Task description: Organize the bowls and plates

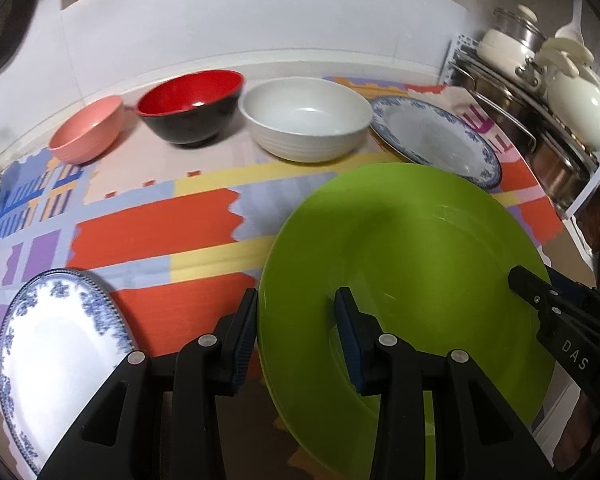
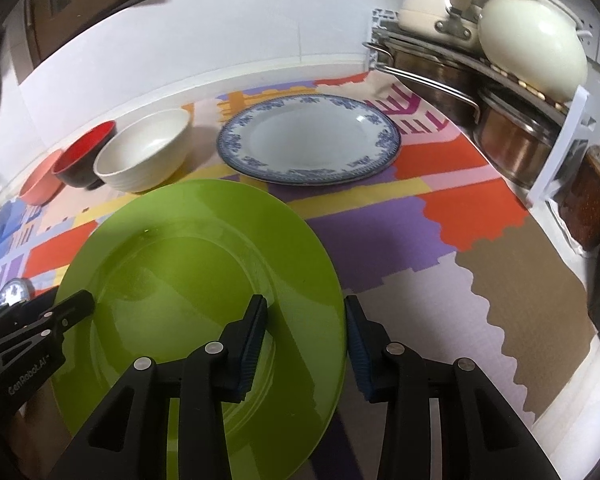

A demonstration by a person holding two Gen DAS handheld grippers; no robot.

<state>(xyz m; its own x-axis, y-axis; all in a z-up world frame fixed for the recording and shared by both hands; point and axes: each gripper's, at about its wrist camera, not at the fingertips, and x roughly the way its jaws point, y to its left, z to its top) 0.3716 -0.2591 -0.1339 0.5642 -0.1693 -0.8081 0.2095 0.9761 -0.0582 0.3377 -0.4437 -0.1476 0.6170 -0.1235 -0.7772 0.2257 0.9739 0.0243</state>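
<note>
A: Nearest to us, why do both grippers sit at the green plate (image 1: 412, 264)?

B: We judge it is a two-sided hold. Our left gripper (image 1: 296, 336) straddles the plate's left rim, one finger outside the edge and one over the plate's face. Our right gripper (image 2: 306, 340) does the same on the right rim. On both, the jaws stand partly open with a clear gap around the rim; we cannot tell whether any pad touches it, so we would not call it gripped.

A: Is the plate lying on the mat?

B: It looks tilted and raised off the patterned mat (image 2: 380, 248), but we cannot say what bears it. Nothing lies in it.

A: And to the near left?

B: A small blue-and-white plate (image 1: 56, 360), bare, lies flat on the mat, apart from the green one.

A: Farther back?

B: A large blue-rimmed plate (image 2: 308, 140) lies just beyond the green plate's far edge, also bare. We take it for the likely base of a plate stack, which would explain carrying the green plate toward it.

A: The bowls?

B: They stand in a row along the white wall: the white bowl (image 1: 306, 120) beside the large plate, then the red-and-black bowl (image 1: 190, 106), then the pink bowl (image 1: 88, 130). All are upright, unnested and seemingly empty, so nesting them remains to do.

A: Anything beyond?

B: A pot rack (image 2: 480, 80) at far right holds steel pots and cream lidded cookware.
</note>
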